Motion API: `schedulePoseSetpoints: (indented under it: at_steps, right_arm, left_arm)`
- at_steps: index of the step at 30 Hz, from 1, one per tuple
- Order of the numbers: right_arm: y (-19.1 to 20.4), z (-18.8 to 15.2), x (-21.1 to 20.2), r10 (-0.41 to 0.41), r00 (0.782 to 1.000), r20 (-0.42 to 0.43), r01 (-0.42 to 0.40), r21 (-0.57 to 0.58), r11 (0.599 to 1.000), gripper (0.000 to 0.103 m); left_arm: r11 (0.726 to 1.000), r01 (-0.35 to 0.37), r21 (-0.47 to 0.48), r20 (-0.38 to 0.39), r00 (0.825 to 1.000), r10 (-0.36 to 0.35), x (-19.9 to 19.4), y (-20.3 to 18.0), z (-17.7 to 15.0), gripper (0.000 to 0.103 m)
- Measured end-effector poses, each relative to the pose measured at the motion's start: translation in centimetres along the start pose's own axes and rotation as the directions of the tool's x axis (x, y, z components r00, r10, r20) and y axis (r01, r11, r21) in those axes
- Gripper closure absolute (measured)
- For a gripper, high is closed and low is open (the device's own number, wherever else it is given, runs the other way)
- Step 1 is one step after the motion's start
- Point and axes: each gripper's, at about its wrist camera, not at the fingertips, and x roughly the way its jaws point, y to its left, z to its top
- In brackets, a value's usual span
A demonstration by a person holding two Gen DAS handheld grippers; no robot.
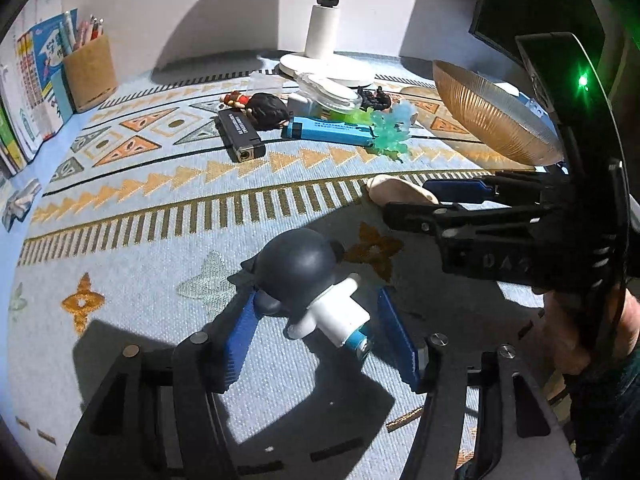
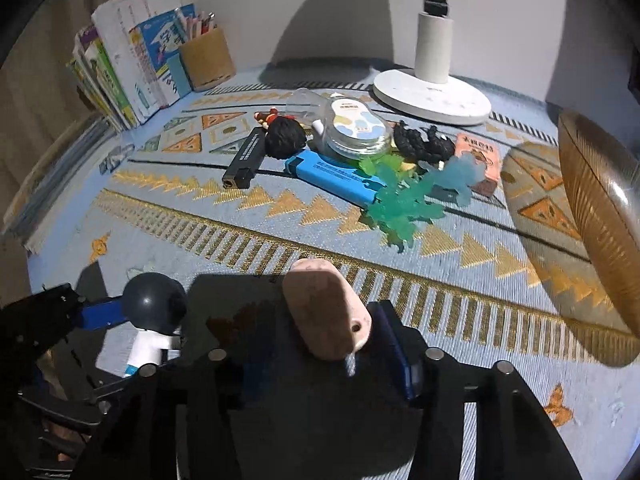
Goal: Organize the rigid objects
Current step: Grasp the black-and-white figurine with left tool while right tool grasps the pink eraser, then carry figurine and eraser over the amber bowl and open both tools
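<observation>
The left gripper (image 1: 316, 330) fingers stand narrowly apart around a dark-headed, white-bodied plastic figurine (image 1: 310, 292), pads not pressing. The right gripper (image 2: 320, 344) fingers flank a pink rounded stone-like tag (image 2: 324, 310); I cannot tell whether they grip it.

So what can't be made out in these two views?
- Right wrist view: the right gripper left finger is lost in shadow behind the pink oval stone, so its grip is unclear.
- Both views: the ribbed amber glass bowl is cut off by the frame edge.
- Print on the blue lighter is too small.
</observation>
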Motion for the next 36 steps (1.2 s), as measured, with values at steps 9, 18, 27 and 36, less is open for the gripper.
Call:
schedulePoseSetpoints:
  at_steps: [9, 18, 27, 36]
  right_arm:
    - [-0.2, -0.8, -1.2, -0.019, 0.999, 0.043, 0.019, -0.006, 1.000, 0.063]
    - [-7.5, -0.1, -12.1, -0.153, 0.947, 0.281, 0.115, 0.147, 0.982, 0.063]
    - [-17.5, -0.3, -21.6, -0.429, 0.845, 0.320, 0.311, 0.359, 0.880, 0.063]
    - [-23.1, -1.3, -16.7, -0.347, 0.928, 0.138, 0.273, 0.383, 0.882, 0.063]
  left_arm:
    - [0.998, -0.051, -0.027, 0.026, 0.998, 0.051, 0.1, -0.5, 0.4, 0.052]
    - [0.998, -0.003, 0.065, 0.186, 0.983, -0.009, -4.1, -4.6, 5.3, 0.053]
    - [0.951, 0.186, 0.245, 0.271, 0.929, -0.251, -5.9, -13.0, 14.2, 0.052]
    - [0.910, 0.263, 0.322, 0.090, 0.948, -0.306, 2.9, -19.1, 17.6, 0.052]
